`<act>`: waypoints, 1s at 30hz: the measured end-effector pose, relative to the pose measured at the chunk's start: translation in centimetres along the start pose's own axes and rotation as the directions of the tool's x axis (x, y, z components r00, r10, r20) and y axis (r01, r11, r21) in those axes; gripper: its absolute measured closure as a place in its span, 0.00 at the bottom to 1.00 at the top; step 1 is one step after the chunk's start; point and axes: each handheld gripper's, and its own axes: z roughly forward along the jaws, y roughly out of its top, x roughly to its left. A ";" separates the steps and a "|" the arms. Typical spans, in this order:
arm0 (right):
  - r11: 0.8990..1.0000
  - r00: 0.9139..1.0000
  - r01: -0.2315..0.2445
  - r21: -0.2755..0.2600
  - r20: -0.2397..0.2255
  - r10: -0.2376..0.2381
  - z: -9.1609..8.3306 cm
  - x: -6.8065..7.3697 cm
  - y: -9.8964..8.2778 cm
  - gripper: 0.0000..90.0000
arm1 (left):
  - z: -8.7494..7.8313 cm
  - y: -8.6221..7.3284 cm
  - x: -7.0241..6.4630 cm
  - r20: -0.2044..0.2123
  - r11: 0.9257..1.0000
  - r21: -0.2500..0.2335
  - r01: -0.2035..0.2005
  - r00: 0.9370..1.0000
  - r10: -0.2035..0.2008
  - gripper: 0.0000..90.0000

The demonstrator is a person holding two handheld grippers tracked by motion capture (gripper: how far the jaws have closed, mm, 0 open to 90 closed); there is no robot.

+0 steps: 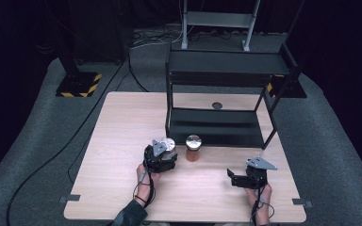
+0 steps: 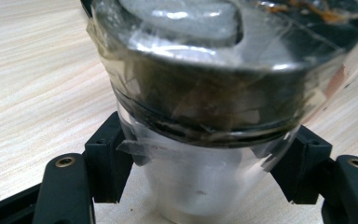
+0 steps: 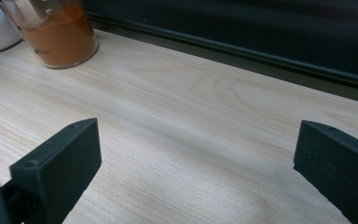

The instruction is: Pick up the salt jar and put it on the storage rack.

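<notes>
Your right gripper (image 3: 196, 163) hangs with its jaws spread wide over bare wooden table (image 3: 191, 121), a jar of orange powder (image 3: 58, 32) standing well ahead beside the dark shelf base (image 3: 261, 37).

Shelf rack (image 1: 217, 94) stands on table (image 1: 118, 141), at far side, right of centre. Two jars stand on table just before rack's front left corner: jar with powder (image 1: 193, 148) to right, second jar (image 1: 169, 144) just beside it to left. Left tongs (image 2: 200, 172) sit around second jar, one jaw touching each side. Right tongs (image 1: 238, 178) near table's front right, well apart from both jars, jaws spread over bare table.
</notes>
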 end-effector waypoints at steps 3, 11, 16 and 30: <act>1.000 1.000 0.000 -0.001 -0.001 0.000 0.0 0.0 0.0 0.00 | 0.0 0.0 0.0 0.001 1.000 -0.001 -0.002 1.000 0.002 0.34; 1.000 1.000 -0.001 0.000 -0.001 0.001 0.0 0.0 0.0 0.00 | 0.0 0.1 0.1 0.006 1.000 0.002 -0.005 1.000 0.005 0.34; 1.000 1.000 -0.002 -0.001 -0.002 0.002 0.0 -0.1 0.0 0.00 | -0.1 0.1 0.2 0.010 1.000 0.005 -0.009 1.000 0.009 0.34; 1.000 1.000 0.000 -0.001 -0.004 0.000 0.0 -0.1 0.0 0.00 | -0.4 0.5 0.3 0.014 0.999 0.023 -0.024 1.000 0.024 0.34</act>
